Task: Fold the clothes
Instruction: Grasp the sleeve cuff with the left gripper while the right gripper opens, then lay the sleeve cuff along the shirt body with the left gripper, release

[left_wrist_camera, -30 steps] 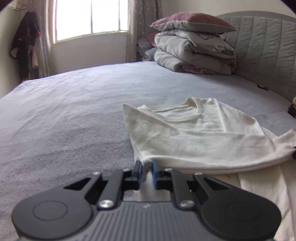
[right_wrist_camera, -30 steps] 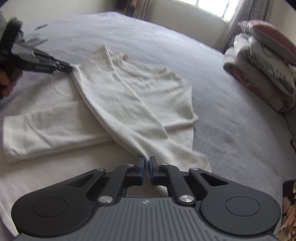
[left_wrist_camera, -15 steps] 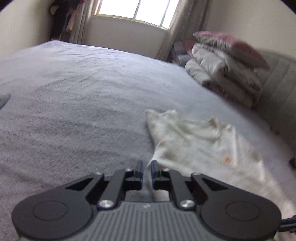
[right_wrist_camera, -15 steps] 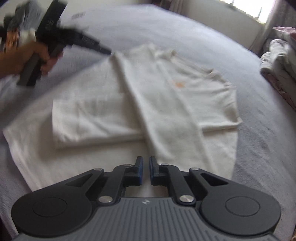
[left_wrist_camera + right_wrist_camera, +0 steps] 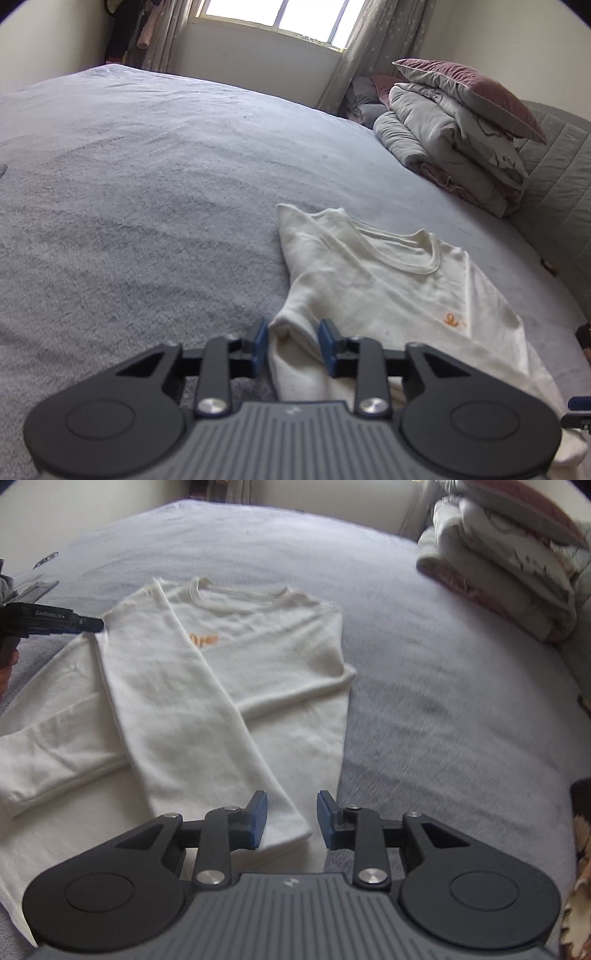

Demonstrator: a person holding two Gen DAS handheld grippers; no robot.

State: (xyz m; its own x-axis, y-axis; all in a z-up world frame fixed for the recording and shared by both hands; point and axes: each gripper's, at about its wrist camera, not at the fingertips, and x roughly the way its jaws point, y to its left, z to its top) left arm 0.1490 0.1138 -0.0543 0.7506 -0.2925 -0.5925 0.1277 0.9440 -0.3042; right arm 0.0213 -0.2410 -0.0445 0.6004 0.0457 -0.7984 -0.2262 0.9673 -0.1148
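A cream long-sleeved shirt [image 5: 388, 291] with a small orange chest mark lies on the grey bed, one side and its sleeve folded across the front [image 5: 207, 720]. In the left wrist view my left gripper [image 5: 293, 343] straddles the folded shoulder corner. Its jaws are opening, and the cloth lies loose between the blue pads [image 5: 260, 343]. My right gripper [image 5: 291, 819] hangs over the lower end of the folded strip. Its jaws are opening too, with that end under the gap and not pinched. The left gripper [image 5: 98, 624] also shows at the shirt's shoulder in the right wrist view.
The grey bedspread [image 5: 147, 184] spreads wide to the left of the shirt. A stack of folded duvets topped by a pink pillow [image 5: 454, 147] sits against the padded headboard [image 5: 554, 192]. Clothes hang [image 5: 129, 29] beside the window. A patterned object [image 5: 580, 867] is at the right edge.
Both grippers were shut on the raised fold a second ago. The fold now lies flat across the shirt, and both pairs of jaws have parted. Both views have rolled and shifted.
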